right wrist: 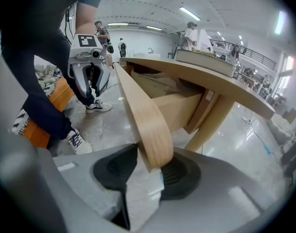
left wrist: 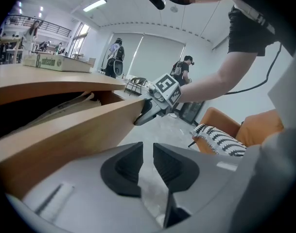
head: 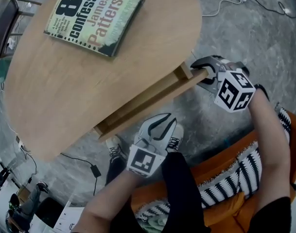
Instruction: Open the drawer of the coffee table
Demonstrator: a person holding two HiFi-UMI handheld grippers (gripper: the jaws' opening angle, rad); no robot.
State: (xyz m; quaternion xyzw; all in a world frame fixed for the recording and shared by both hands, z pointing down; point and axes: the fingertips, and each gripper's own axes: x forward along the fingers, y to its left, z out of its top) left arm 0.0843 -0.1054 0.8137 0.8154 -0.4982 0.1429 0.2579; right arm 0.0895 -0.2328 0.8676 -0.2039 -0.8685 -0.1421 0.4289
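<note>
A round wooden coffee table (head: 89, 86) has its drawer pulled partly out. The drawer front (head: 152, 97) runs as a long slat below the table's near edge. My right gripper (head: 202, 73) is shut on the right end of that front; in the right gripper view the slat's end (right wrist: 147, 130) sits clamped between the dark pads (right wrist: 113, 166). My left gripper (head: 164, 119) hovers near the floor just in front of the drawer's middle. Its jaws stand nearly together with nothing between them (left wrist: 147, 154). The left gripper view shows the drawer front (left wrist: 70, 135) to its left.
A book (head: 94, 13) lies on the far part of the tabletop. An orange armchair with a black-and-white striped cushion (head: 235, 191) is close behind me. Cables (head: 225, 4) and a charger (head: 95, 170) lie on the grey floor. People stand far off (left wrist: 116, 55).
</note>
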